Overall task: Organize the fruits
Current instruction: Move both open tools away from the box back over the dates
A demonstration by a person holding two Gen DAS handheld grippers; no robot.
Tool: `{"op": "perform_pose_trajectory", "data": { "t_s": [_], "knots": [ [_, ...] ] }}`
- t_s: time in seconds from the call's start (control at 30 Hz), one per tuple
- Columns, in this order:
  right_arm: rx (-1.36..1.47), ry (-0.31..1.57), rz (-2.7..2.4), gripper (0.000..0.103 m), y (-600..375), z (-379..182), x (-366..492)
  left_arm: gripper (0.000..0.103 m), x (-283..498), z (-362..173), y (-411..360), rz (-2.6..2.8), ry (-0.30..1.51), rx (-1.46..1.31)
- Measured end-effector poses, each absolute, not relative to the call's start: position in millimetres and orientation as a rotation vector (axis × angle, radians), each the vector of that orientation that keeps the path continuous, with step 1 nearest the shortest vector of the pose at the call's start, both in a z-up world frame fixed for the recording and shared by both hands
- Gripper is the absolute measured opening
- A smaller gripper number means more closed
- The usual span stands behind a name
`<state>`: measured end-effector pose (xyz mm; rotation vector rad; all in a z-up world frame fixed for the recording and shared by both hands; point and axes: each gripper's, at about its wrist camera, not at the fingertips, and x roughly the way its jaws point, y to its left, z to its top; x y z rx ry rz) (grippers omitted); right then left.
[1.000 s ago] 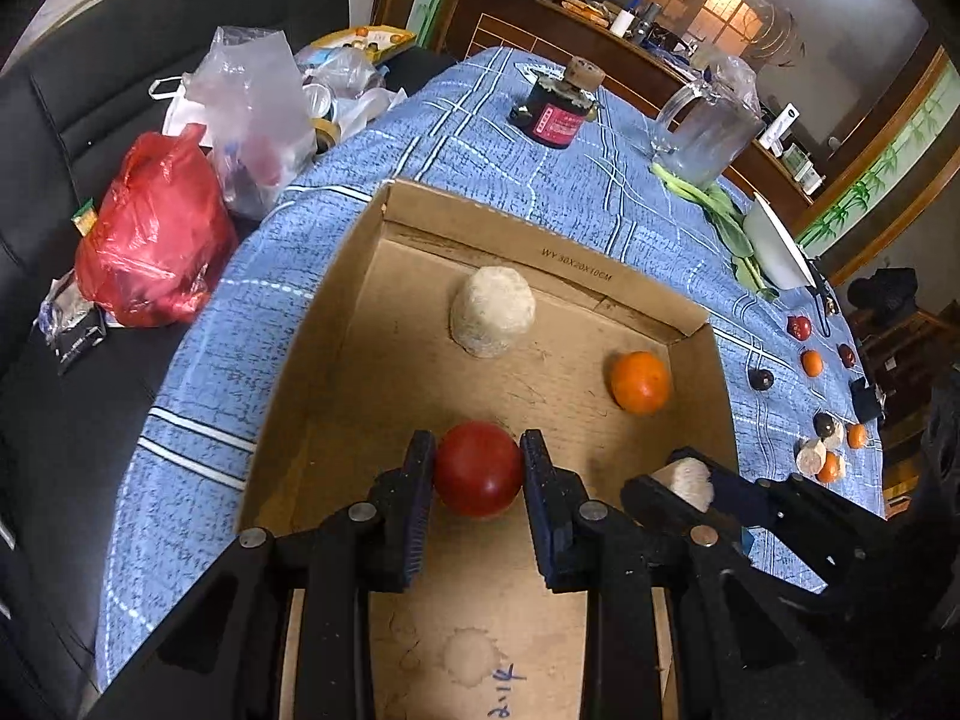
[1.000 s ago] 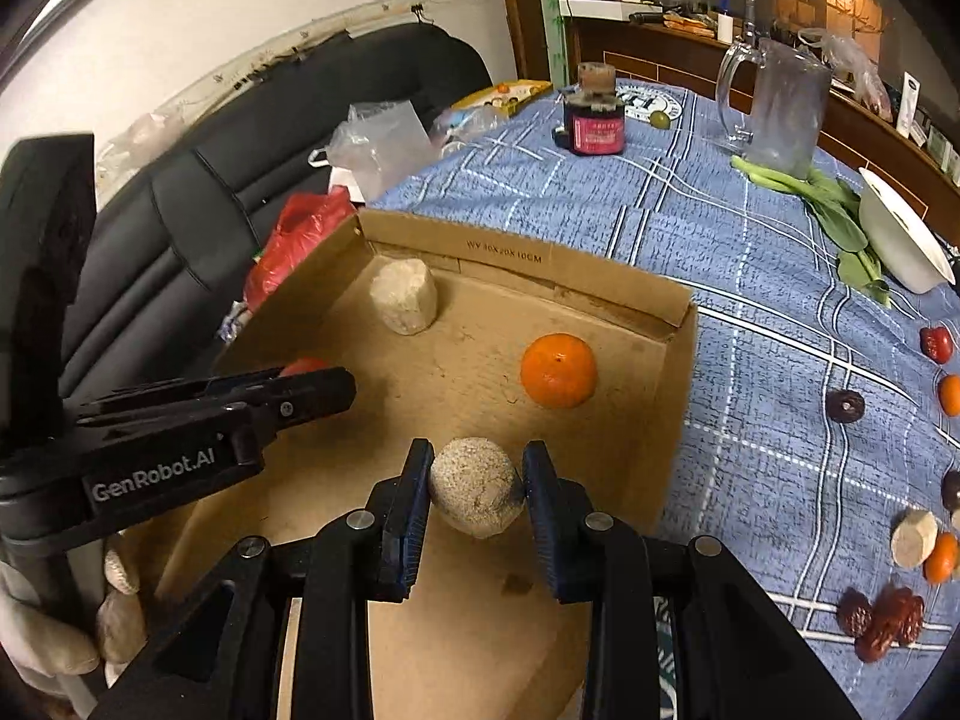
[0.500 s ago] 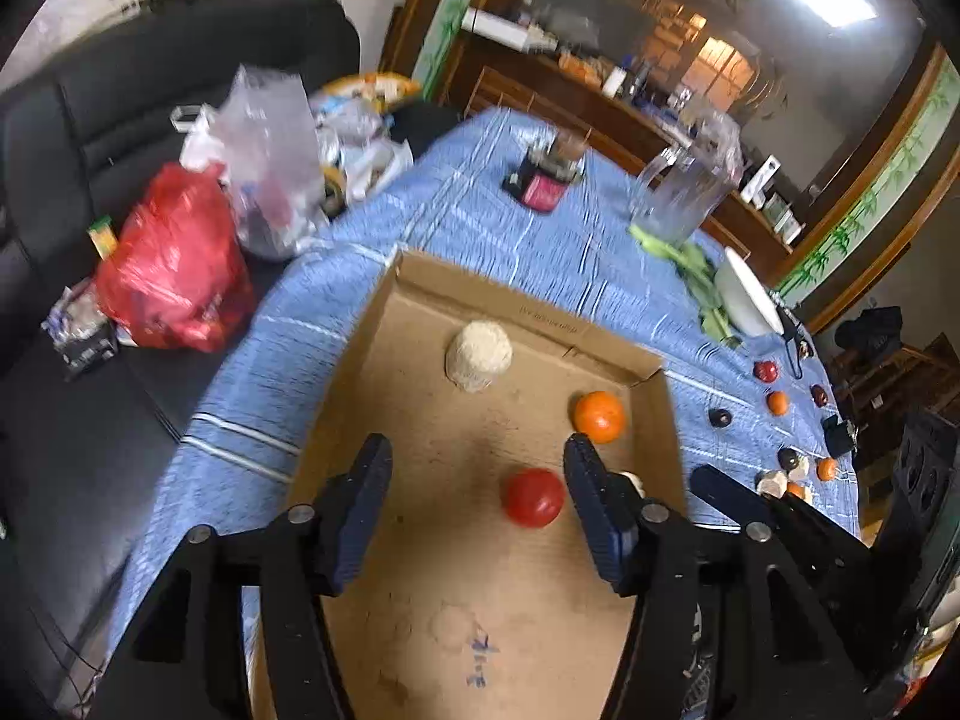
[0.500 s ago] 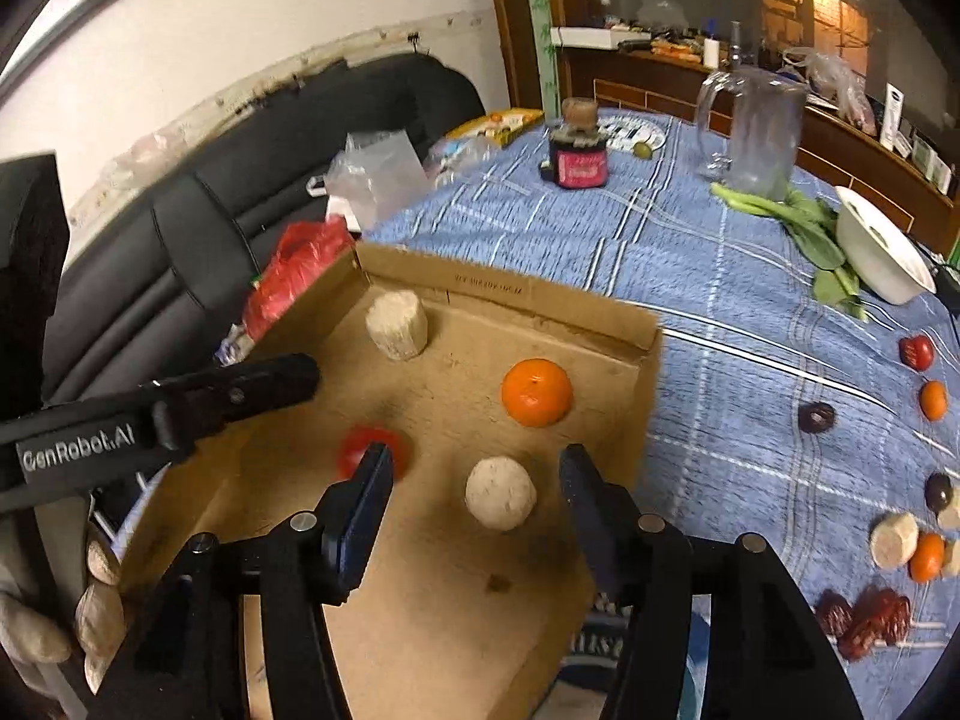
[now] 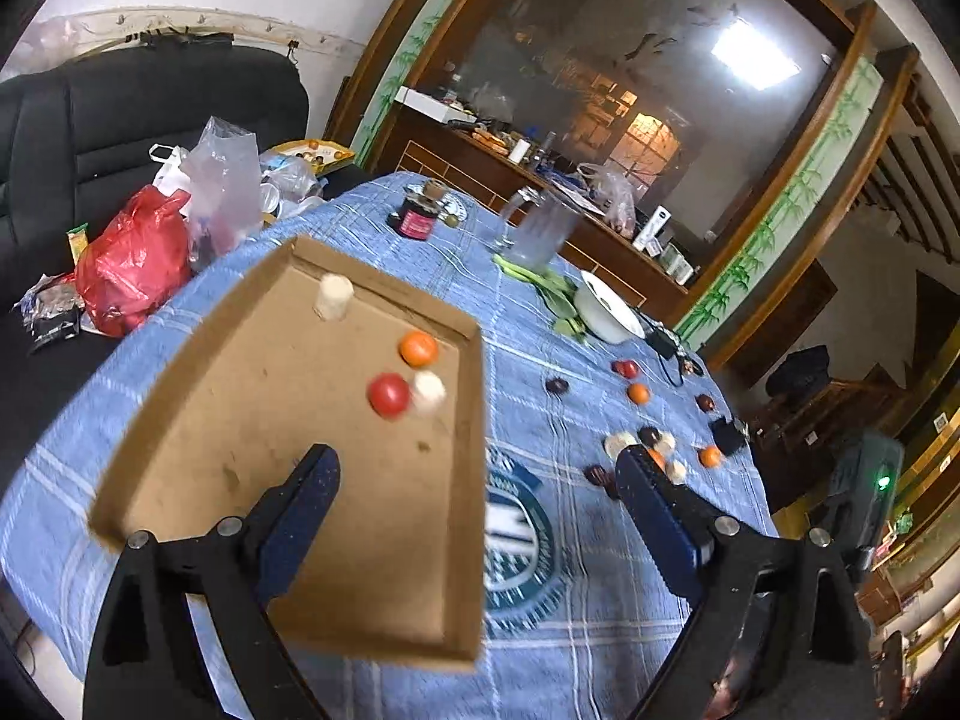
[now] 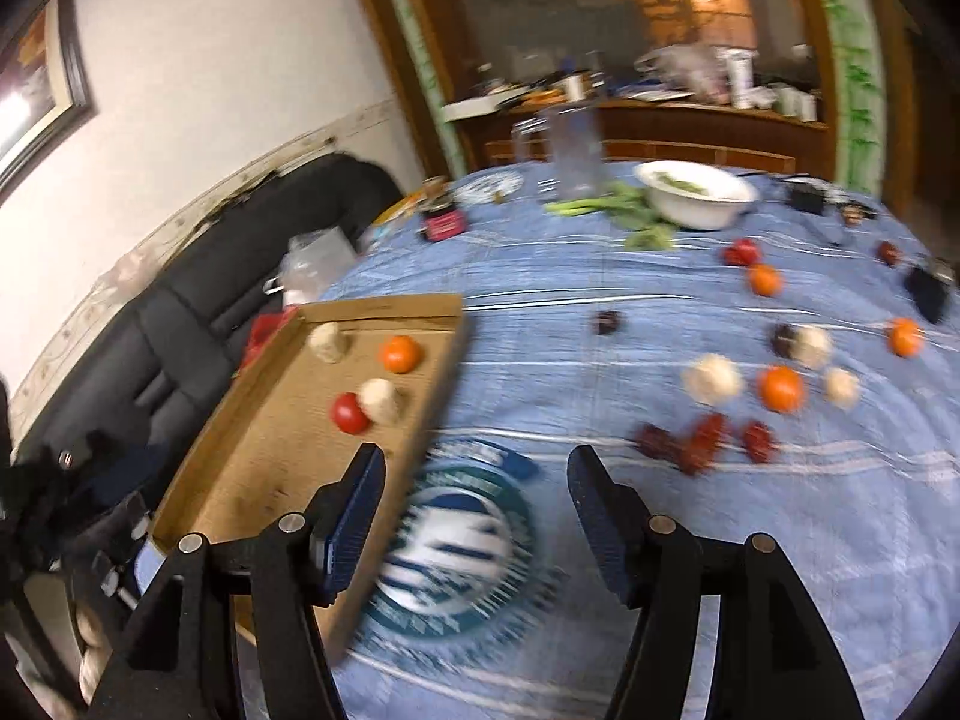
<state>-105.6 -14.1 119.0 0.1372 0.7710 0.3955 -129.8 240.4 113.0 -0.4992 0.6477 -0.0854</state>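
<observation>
A shallow cardboard tray [image 5: 477, 450] lies on the blue checked tablecloth. In it are a red tomato [image 5: 389, 395], a beige ball [image 5: 429, 390] touching it, an orange [image 5: 418, 348] and a beige chunk [image 5: 333, 297]. My left gripper [image 5: 474, 459] hovers above the tray's right wall, jaws opening wide, nothing between them. My right gripper [image 6: 477, 456] hangs over the cloth just right of the tray [image 6: 444, 372], jaws also opening and empty. Loose fruit lies to the right: oranges [image 6: 780, 389], beige pieces [image 6: 714, 378], red dates [image 6: 696, 444] and a dark fruit [image 6: 607, 321].
A white bowl [image 6: 696, 198] with greens beside it, a glass jug [image 5: 537, 234] and a dark jar [image 5: 417, 219] stand at the table's far side. A red plastic bag [image 5: 135, 258] and clear bags lie on the black sofa at left. A small black device [image 6: 927, 294] lies among the far fruit.
Both grippers opened, letting go of the tomato and the beige ball in the tray. Both then pulled back and up and swung right, bringing the loose fruit into view.
</observation>
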Motion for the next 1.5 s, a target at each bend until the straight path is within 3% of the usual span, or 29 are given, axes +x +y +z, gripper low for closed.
{"op": "perform_pose_trajectory", "data": {
  "t_s": [0.2, 0.33, 0.47, 0.67, 0.9, 1.5],
  "knots": [
    [0.243, 0.707, 0.319, 0.07, -80.7, 131.7, -143.4, 0.093, -150.4, 118.5, 185.7, -0.165, 0.7, -0.375],
    [0.27, 0.665, 0.254, 0.077, -117.3, 141.9, -161.4, 0.093, -166.1, 131.5, 159.8, -0.156, 0.66, -0.305],
    [0.23, 0.629, 0.182, 0.079, -137.9, 145.0, -173.2, 0.093, -166.8, 131.1, 141.4, -0.156, 0.69, -0.27],
    [0.151, 0.621, 0.11, 0.079, -149.0, 137.1, -174.8, 0.093, -155.7, 113.6, 122.9, -0.2, 0.804, -0.332],
    [0.017, 0.647, -0.016, 0.079, -154.6, 123.9, -170.5, 0.093, -157.8, 115.8, 112.5, -0.207, 0.781, -0.309],
    [-0.012, 0.747, -0.087, 0.079, -155.4, 90.8, -142.4, 0.093, -134.1, 82.4, 102.1, -0.267, 0.864, -0.294]
  ]
}}
